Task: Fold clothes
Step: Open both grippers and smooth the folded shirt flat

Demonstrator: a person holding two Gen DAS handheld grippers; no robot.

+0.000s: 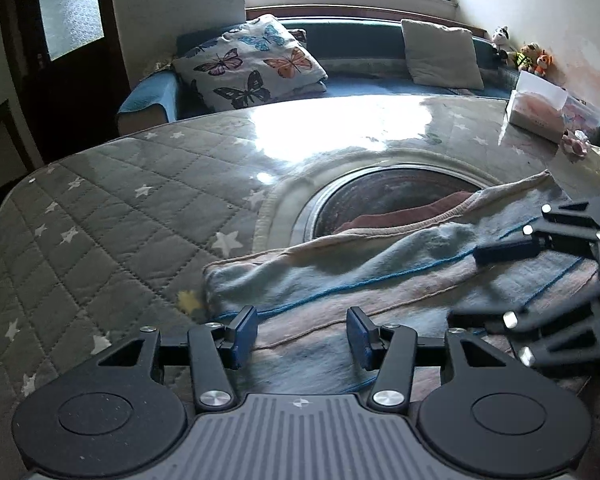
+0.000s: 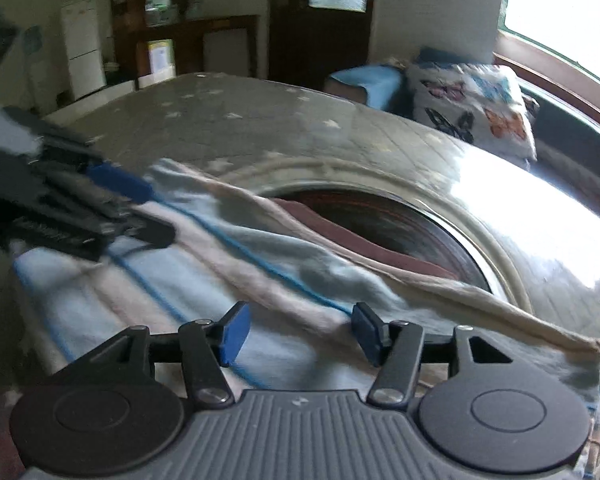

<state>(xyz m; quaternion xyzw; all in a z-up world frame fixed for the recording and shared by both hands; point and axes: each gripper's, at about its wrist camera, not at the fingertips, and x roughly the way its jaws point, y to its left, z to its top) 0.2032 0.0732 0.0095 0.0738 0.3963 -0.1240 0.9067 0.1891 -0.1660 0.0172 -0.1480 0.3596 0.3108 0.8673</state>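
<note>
A striped garment (image 1: 364,276) in pale blue, pink and beige with thin blue lines lies partly folded on the quilted table (image 1: 100,216). Its beige hem and a dark red layer (image 1: 404,212) hang over the round opening in the table (image 1: 384,196). My left gripper (image 1: 302,334) is open and empty, just above the garment's near left part. My right gripper (image 2: 296,334) is open and empty over the garment (image 2: 260,264) near its right side. In the left wrist view the right gripper (image 1: 512,276) hovers at the right. In the right wrist view the left gripper (image 2: 132,204) is blurred at the left.
A grey star-patterned quilted cover under glossy plastic tops the table. A tissue box (image 1: 538,106) and small items sit at its far right. Behind it a blue sofa (image 1: 364,80) holds a butterfly pillow (image 1: 246,62) and a beige cushion (image 1: 440,54).
</note>
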